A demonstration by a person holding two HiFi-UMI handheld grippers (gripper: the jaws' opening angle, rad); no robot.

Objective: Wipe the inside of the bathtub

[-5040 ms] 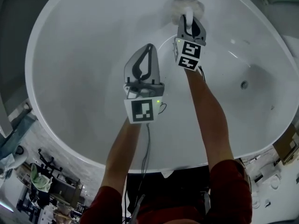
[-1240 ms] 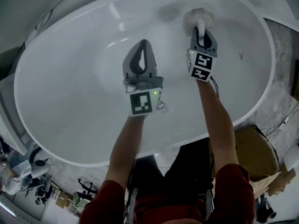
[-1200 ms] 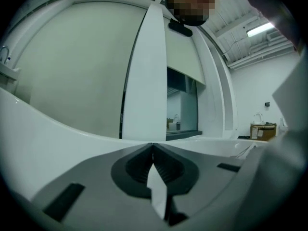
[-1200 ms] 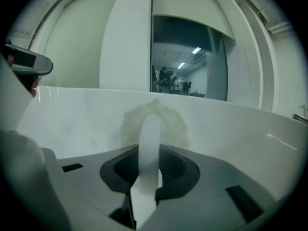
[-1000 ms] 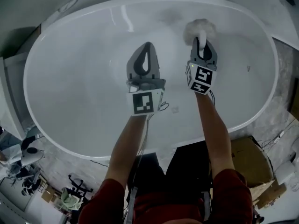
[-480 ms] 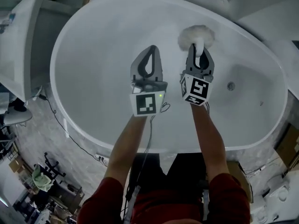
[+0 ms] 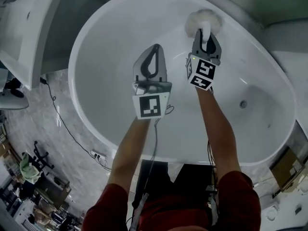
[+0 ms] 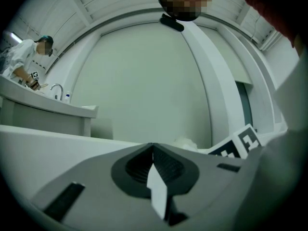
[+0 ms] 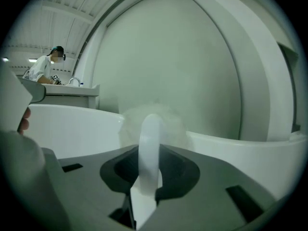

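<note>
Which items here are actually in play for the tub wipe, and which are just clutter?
In play: bathtub, fluffy brush, right claw shut on its handle.
Not in play: left claw (shut, empty), floor cable, power strip, cardboard box.

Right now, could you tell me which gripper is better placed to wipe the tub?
Right, probably: the right gripper is shut on the brush, whose fluffy head is at the tub wall. The left gripper is shut on nothing.

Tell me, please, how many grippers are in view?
2. The left gripper hangs over the bathtub, shut and empty; the right gripper holds the fluffy brush at the far wall.
</note>
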